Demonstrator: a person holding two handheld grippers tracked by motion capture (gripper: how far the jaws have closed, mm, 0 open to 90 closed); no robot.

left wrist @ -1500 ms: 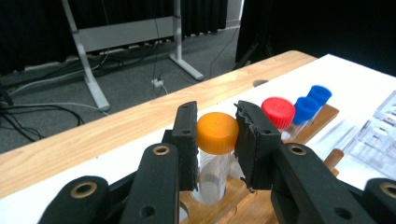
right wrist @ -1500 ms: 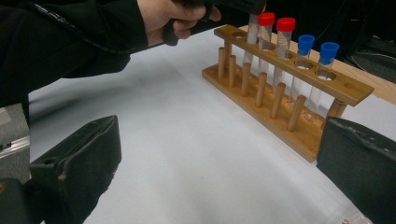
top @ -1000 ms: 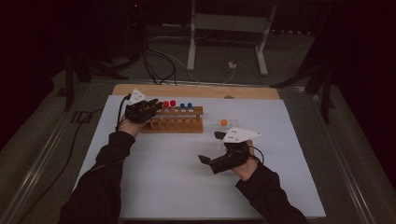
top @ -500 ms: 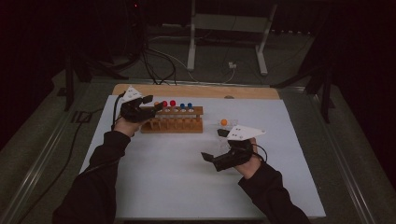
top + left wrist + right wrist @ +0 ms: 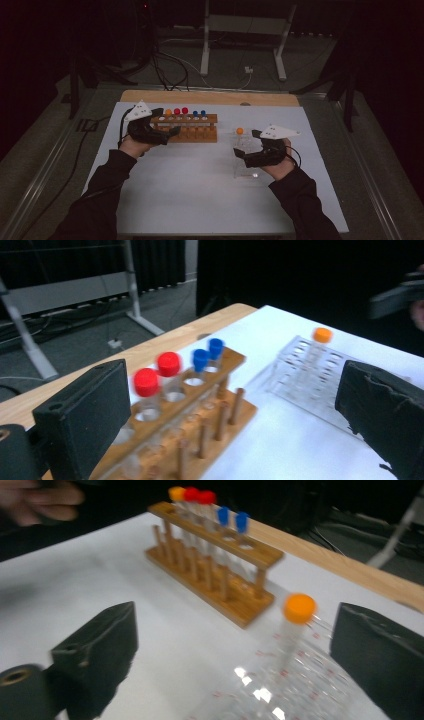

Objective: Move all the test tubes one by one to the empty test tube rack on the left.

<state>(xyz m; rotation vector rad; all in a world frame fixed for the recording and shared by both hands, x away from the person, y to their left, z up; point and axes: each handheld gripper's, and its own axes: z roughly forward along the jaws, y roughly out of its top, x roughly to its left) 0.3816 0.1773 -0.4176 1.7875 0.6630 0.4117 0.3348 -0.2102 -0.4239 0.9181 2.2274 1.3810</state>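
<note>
The left gripper (image 5: pixel 170 134) hovers with jaws spread wide and empty at the left end of the wooden rack (image 5: pixel 192 127), which stands at the far left of the white mat (image 5: pixel 200 195). The right gripper (image 5: pixel 245 150), equally spread and empty, sits at the clear rack (image 5: pixel 245 160), whose orange-capped tube (image 5: pixel 296 620) stands between its jaws. The clear rack's outline is faint, and motion blur hides its compartments.

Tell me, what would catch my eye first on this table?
The wooden rack at the far left of the white sheet, holding tubes with orange, red and blue caps; the open left gripper is at its left end. To the right, a clear rack holds one orange-capped tube, with the open right gripper beside it.
</note>
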